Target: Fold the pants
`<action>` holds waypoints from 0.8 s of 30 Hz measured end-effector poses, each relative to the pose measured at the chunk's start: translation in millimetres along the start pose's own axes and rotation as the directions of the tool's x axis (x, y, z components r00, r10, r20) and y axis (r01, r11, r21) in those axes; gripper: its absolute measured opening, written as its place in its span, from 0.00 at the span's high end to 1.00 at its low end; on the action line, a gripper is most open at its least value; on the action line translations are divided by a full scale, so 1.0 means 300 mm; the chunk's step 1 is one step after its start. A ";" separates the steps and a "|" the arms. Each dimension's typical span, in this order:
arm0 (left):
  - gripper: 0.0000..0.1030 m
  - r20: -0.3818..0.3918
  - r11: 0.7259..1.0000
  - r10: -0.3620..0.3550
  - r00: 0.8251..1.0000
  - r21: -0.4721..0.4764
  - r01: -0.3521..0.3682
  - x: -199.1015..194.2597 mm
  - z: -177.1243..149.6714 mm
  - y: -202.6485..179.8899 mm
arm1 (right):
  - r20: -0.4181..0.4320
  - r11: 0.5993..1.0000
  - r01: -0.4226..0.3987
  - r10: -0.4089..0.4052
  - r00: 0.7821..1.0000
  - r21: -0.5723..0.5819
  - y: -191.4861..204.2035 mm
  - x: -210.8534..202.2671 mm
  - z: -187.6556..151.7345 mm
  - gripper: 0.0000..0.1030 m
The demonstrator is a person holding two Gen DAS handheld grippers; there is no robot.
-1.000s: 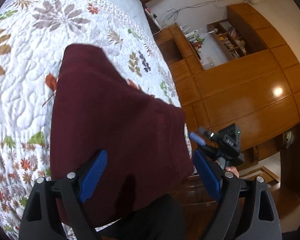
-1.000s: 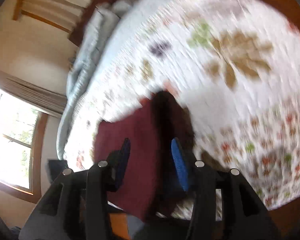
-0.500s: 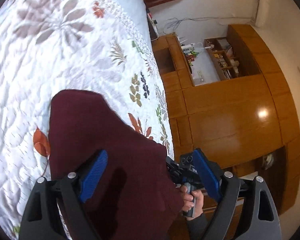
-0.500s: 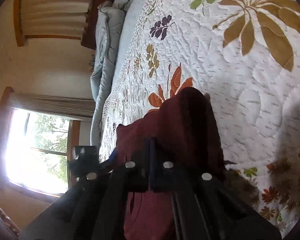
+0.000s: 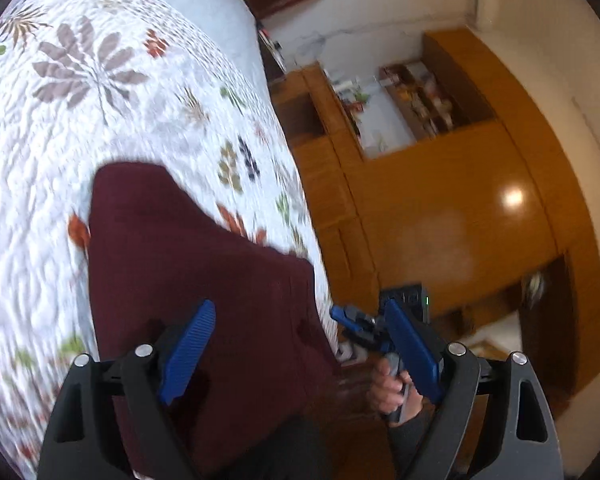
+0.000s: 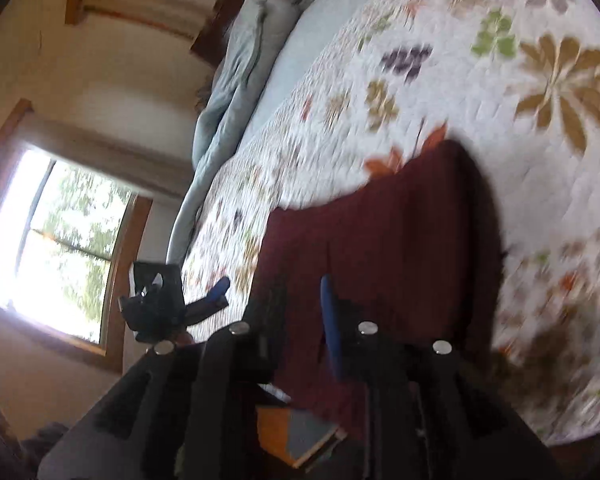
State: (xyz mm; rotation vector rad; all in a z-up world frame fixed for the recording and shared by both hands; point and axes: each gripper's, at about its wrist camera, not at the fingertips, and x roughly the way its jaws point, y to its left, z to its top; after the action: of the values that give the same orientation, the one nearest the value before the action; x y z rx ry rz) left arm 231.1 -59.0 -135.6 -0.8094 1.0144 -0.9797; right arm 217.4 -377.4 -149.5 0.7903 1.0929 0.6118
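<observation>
A: Start from the quilt (image 5: pixel 112 128). Where are the maroon pants (image 5: pixel 188 264) on it?

B: At its near edge, by the wooden cabinets (image 5: pixel 440 208). They lie as a compact folded block, flat on the quilt, the near end reaching the bed's edge. I'd judge the folding nearly done.

A: And the left gripper (image 5: pixel 300 348)?

B: It hovers above the near part of the pants, jaws wide apart, nothing between them. The blue pads (image 5: pixel 188 352) are clear of the cloth. That reads like a gripper with no hold, kept over the stack in case an edge needs pressing.

A: Further right?

B: The right gripper (image 5: pixel 346 318) sits just off the pants' cabinet-side edge, held in the person's hand (image 5: pixel 392 388). Its jaws have just been opening again and now stand slightly apart. In the right wrist view the pants (image 6: pixel 400 232) lie beyond its tips (image 6: pixel 300 320); blur hides whether any cloth is between them, though I see none pinched.

A: So why there?

B: Probably it let go of a side fold there.
</observation>
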 end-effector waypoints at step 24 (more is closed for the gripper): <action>0.15 0.029 0.751 0.583 0.812 0.362 -0.552 0.029 -0.133 -0.169 | 0.001 0.966 0.222 -0.224 0.975 0.133 -0.214 -0.088 -0.078 0.99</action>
State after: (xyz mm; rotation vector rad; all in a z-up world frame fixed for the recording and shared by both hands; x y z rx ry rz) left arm 181.4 -89.3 -106.0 -0.1232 1.0304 -0.6329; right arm 189.7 -429.5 -192.9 0.7711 1.1975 0.3453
